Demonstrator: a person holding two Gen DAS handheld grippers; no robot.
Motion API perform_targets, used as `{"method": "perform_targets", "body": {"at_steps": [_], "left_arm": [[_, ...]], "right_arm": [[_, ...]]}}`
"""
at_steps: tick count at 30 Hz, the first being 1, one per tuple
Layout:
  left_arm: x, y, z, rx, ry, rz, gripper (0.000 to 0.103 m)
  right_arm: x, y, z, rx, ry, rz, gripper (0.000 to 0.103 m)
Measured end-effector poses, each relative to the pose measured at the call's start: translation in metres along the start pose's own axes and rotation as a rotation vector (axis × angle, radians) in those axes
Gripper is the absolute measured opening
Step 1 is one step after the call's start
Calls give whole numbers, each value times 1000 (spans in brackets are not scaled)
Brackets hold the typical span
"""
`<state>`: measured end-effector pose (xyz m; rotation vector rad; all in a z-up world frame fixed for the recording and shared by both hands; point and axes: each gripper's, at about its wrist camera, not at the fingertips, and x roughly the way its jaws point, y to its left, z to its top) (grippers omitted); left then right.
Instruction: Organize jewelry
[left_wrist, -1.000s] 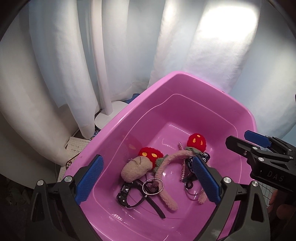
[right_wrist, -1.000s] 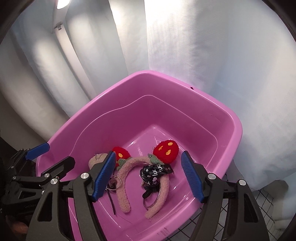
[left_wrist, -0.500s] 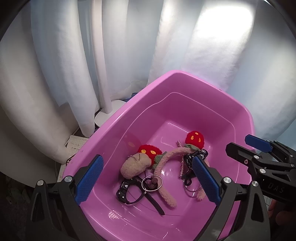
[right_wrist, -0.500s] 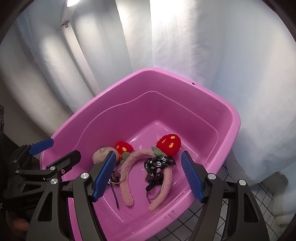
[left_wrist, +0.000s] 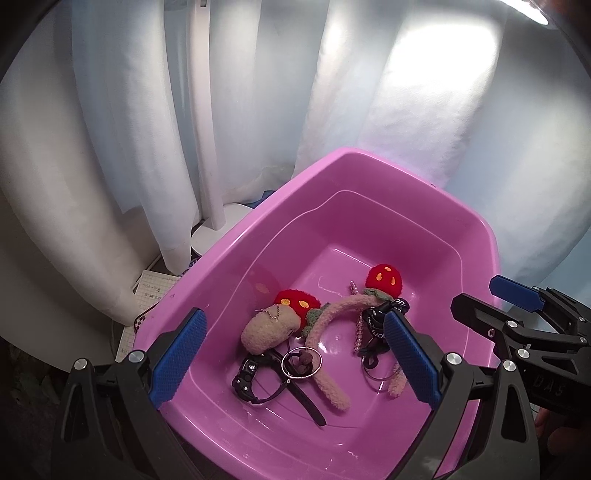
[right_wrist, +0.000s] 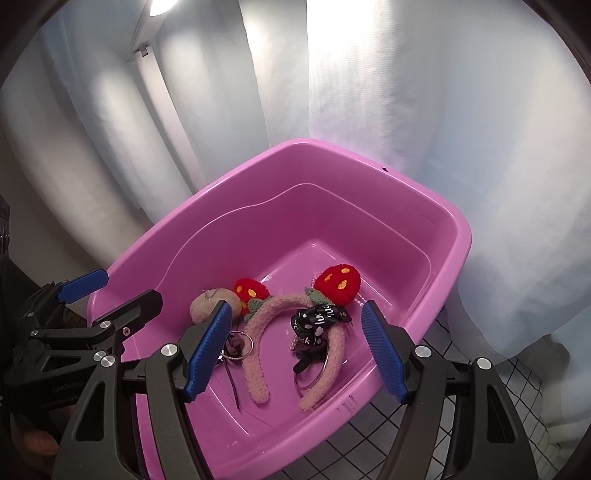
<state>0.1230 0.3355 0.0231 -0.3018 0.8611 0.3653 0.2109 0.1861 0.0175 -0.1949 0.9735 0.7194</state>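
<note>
the jewelry lies in a loose pile on the floor of the pink tub, low and centre in both views, and none of it is in your grip. your left gripper hangs over the near rim with its blue pads spread wide and nothing between them; your right gripper is the same, pads well apart and bare.

between your left fingers you see a black watch at the lower middle, a silver ring hoop just right of it, and a beige plush charm above them. the fuzzy pink headband arches across the centre with two red strawberry ears, one touching the charm. a short pearl strand and a black printed ribbon sit by the headband's right leg, with a second metal ring under it.

further out, white curtains fill the top and sides of both frames, brightly lit. in the left view a white lamp pole runs down the upper left to a round base beside the tub, with a gridded paper at mid left. in the right view a white gridded surface shows at lower right, under the tub.
</note>
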Motion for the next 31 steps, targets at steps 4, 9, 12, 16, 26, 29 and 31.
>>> {"method": "perform_targets", "body": {"at_steps": [4,9,12,16,26,29,31], "left_arm": [[-3,0,-2,-2,-3,-6,95],[-6,-1,-3,1,-5,-1,95],[-8,-1,-5,6,-7,2,97],[-10,-2,-7,12,-13,4,97],[-15,-4,-12,7,-16,4,97],[-17,-4,-13,0,-15,1,97],[-18,-4,-14,0,-16,1,97]], "right_arm": [[-4,1,-2,-2,-3,0,70],[-8,2,-4,-3,-14,-2,70],[-11,3,-5,-1,-20,-4,70],[-14,3,-7,1,-22,-7,70],[-19,2,-12,4,-25,-12,70],[-22,2,-15,5,-28,-12,70],[-23,1,-16,5,-28,-13,70]]}}
